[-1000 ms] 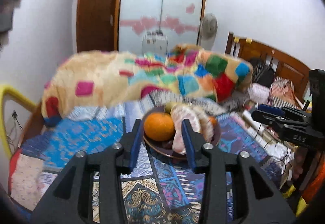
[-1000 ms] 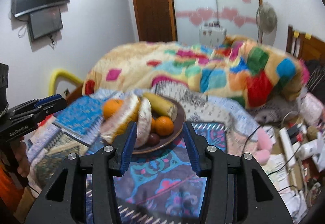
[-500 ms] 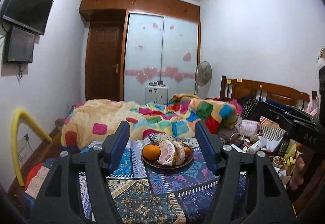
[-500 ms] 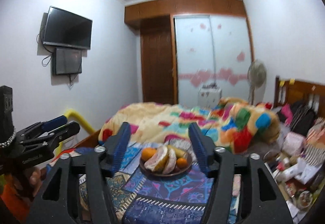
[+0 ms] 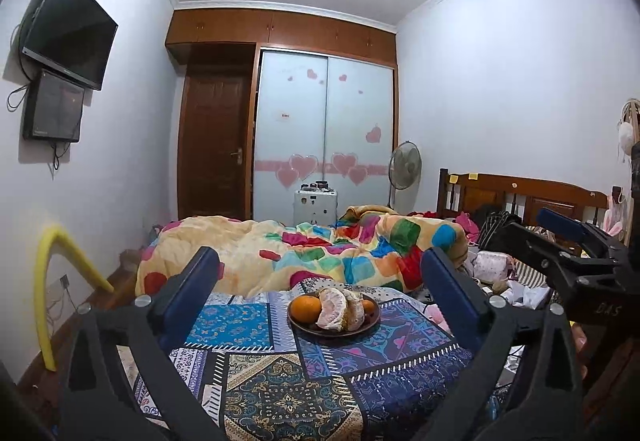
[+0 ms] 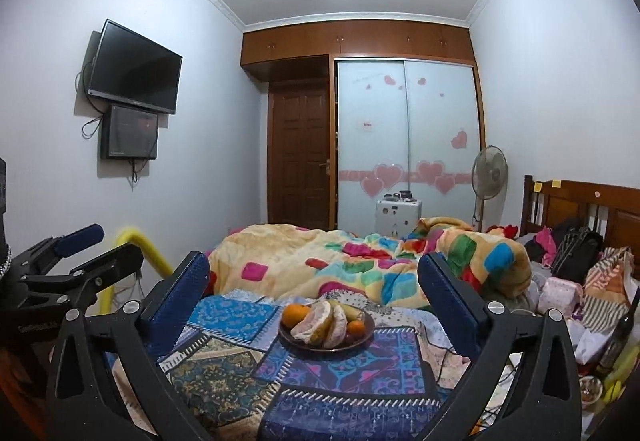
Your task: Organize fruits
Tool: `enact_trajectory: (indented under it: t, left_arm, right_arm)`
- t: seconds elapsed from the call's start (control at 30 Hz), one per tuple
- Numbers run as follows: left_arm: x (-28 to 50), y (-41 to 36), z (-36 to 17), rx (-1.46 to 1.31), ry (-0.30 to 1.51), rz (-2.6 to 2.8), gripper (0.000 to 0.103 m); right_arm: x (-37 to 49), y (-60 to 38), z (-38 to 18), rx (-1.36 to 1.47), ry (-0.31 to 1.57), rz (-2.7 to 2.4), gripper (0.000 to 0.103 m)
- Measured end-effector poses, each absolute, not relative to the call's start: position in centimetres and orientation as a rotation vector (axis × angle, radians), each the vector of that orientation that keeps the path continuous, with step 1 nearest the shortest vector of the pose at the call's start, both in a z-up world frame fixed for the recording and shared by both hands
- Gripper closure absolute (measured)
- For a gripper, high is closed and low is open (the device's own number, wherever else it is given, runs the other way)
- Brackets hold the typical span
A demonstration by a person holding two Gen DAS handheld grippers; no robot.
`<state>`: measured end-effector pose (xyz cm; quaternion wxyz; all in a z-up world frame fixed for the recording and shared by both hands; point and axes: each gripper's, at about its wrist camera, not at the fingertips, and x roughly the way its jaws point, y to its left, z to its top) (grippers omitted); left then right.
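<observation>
You've pulled both the left gripper (image 5: 316, 273) and right gripper (image 6: 312, 273) back from the fruit plate (image 5: 334, 329) on the bed's patterned cover, jaws just spread wide and empty, so the arranging looks finished.

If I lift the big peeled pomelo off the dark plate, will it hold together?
Probably not well: the peeled pomelo already fans into loose segments, so it may split. It leans on the round orange, which could roll across the dark plate.
</observation>
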<state>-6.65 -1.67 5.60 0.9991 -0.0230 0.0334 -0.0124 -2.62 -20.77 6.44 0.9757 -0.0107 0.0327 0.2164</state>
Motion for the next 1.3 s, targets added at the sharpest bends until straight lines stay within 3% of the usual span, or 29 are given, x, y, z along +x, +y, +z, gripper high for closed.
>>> enact_trajectory:
  t: [1.3]
  left_arm:
    - [-7.0, -2.4, 5.6, -0.018, 0.079, -0.018, 0.0]
  right_arm:
    - [-4.1, -21.5, 6.1, -0.003, 0.053, 0.421, 0.0]
